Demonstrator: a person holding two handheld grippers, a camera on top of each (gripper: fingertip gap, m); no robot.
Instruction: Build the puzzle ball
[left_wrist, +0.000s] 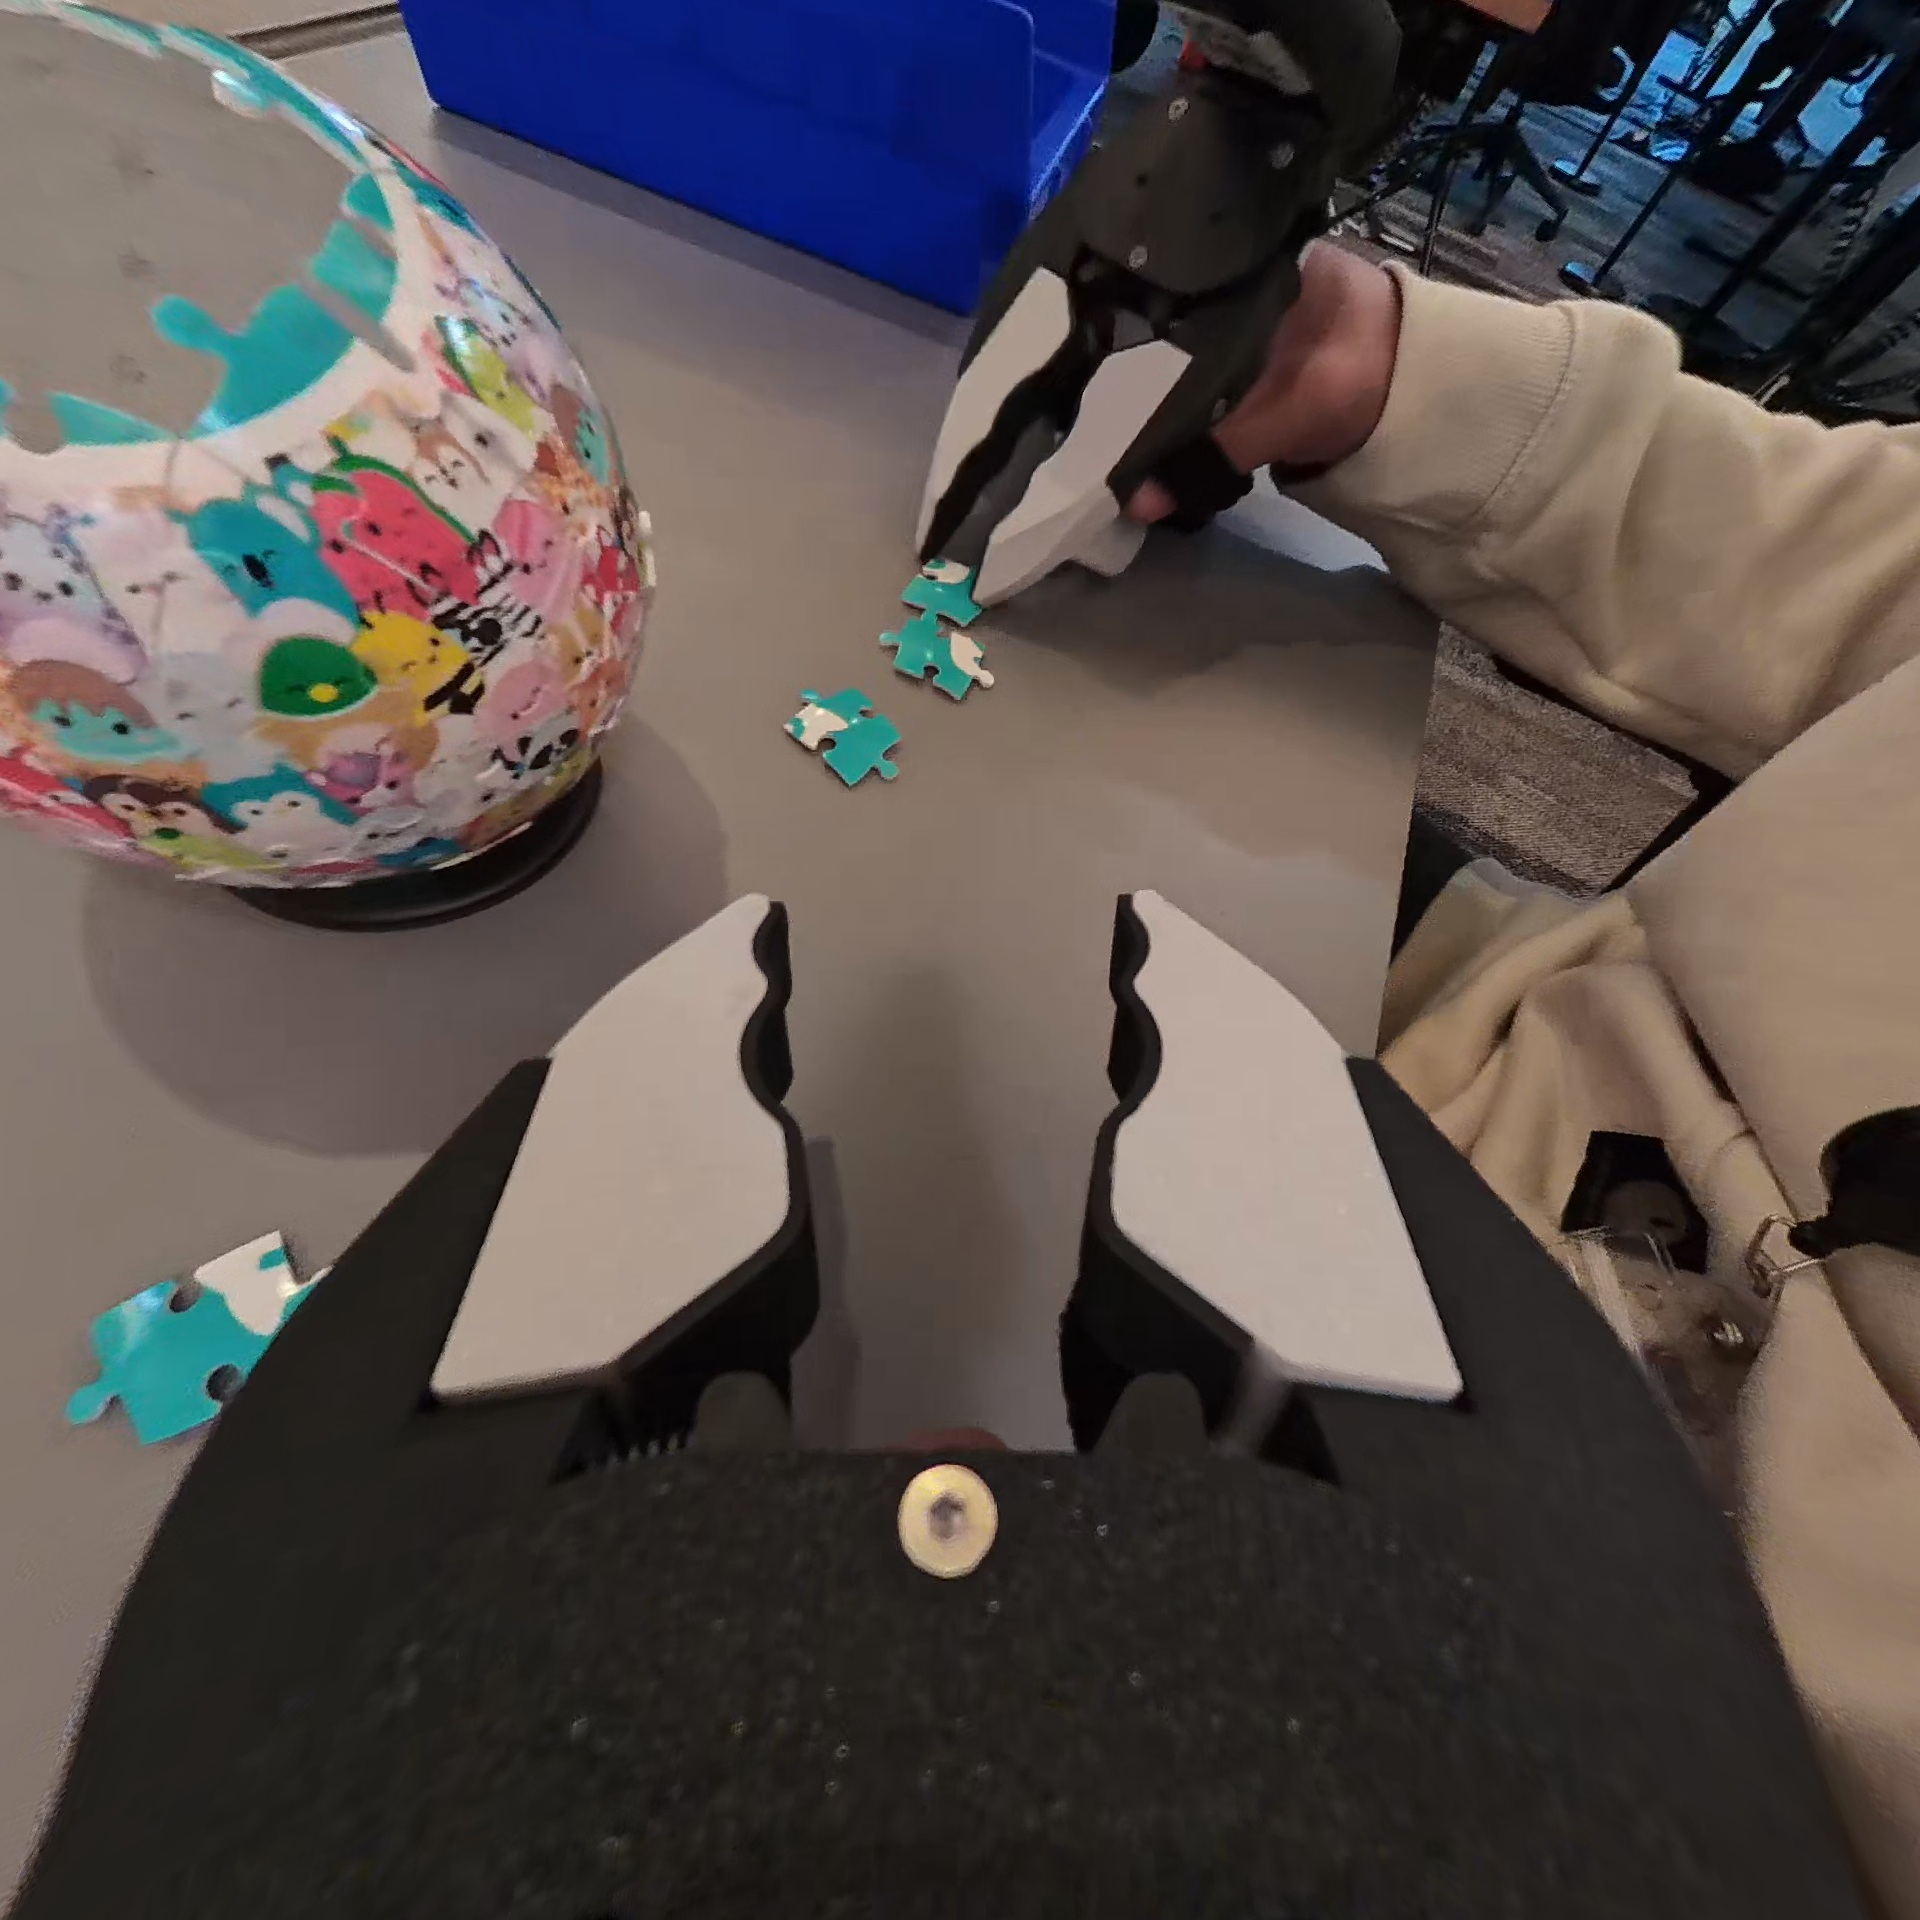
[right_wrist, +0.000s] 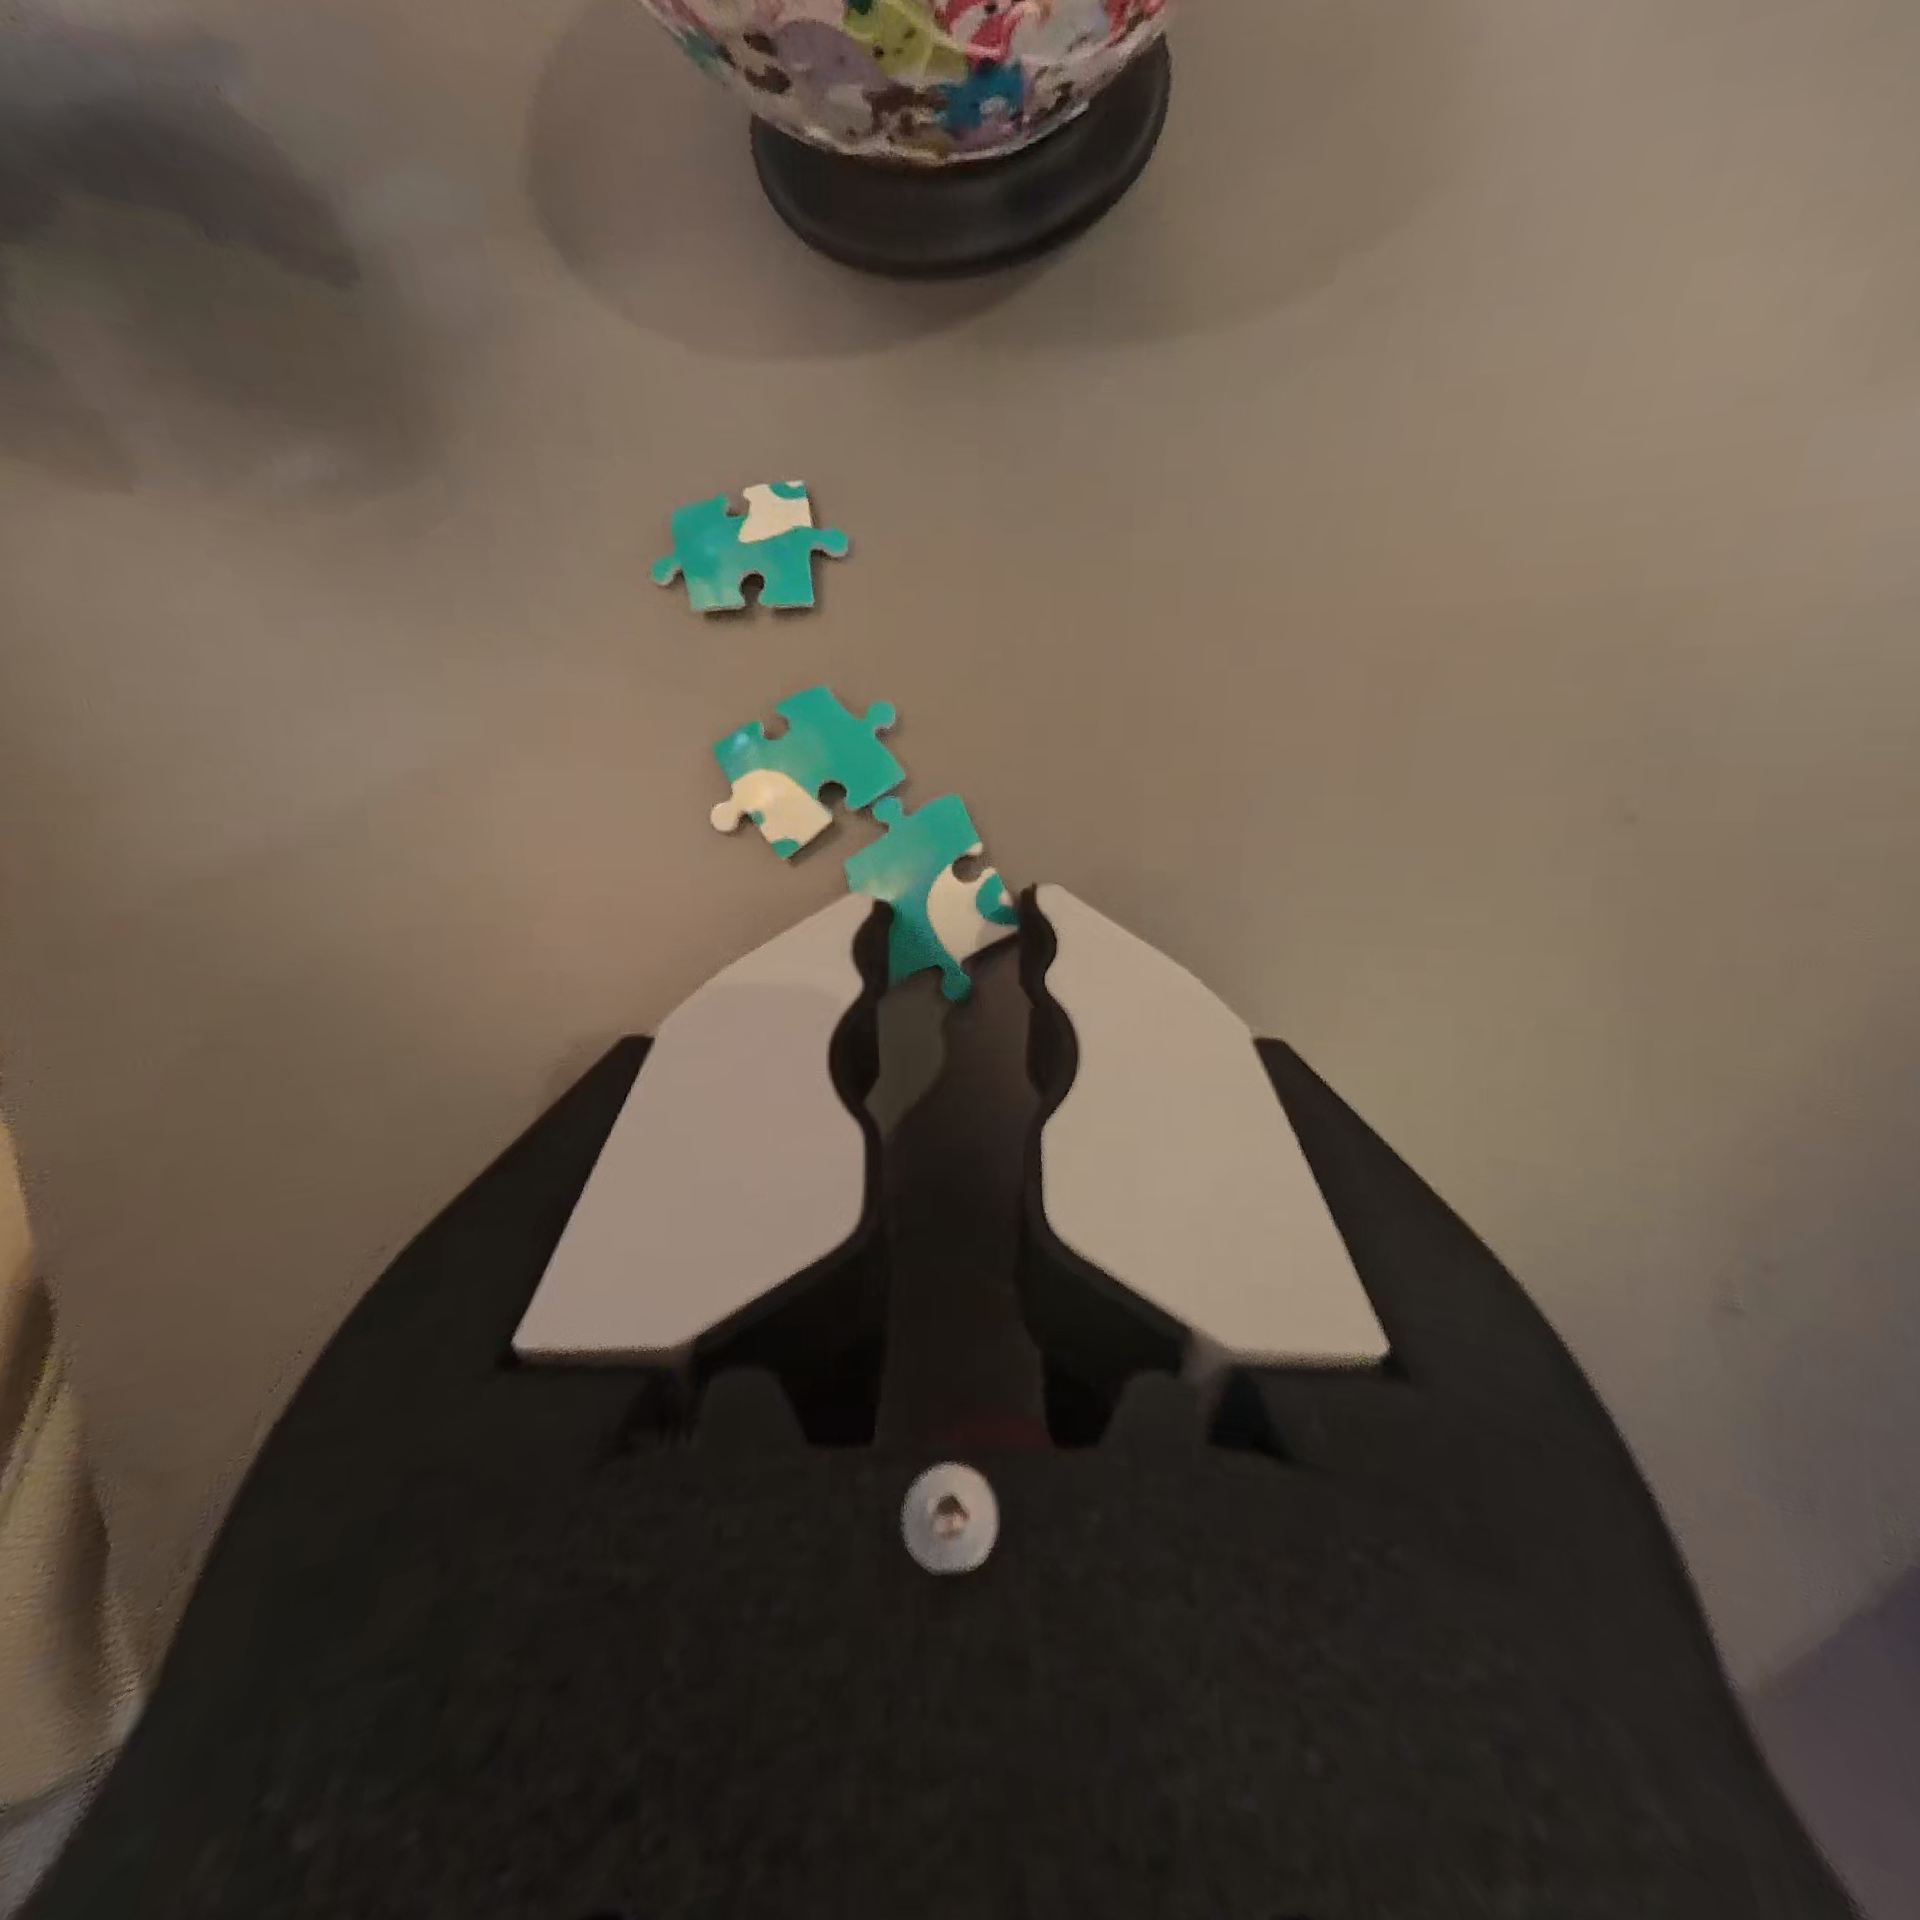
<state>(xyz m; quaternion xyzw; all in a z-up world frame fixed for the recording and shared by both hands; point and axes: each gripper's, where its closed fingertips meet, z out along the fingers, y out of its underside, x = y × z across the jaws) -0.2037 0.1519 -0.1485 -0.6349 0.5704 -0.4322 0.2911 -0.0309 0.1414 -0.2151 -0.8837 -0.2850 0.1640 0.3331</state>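
Closing our right gripper (right_wrist: 956, 899), jaws nearly together around the edges of a thin, light, slippery teal puzzle piece (right_wrist: 930, 883) flat on the grey tabletop (right_wrist: 1455, 623) near the unfinished puzzle ball (left_wrist: 301, 520), we hold our left gripper (left_wrist: 951, 909) jaws apart, empty.

A grey table (left_wrist: 1039, 935) carries everything. A blue bin (left_wrist: 748, 125) stands at its far side, with a divider wall rising inside it. Beyond the table's edge lies grey carpet (left_wrist: 1538, 790), and farther back, office chairs (left_wrist: 1517, 156) and dark stands (left_wrist: 1704, 166) crowd the room. A clipped badge holder (left_wrist: 1662, 1299) hangs against cream cloth.
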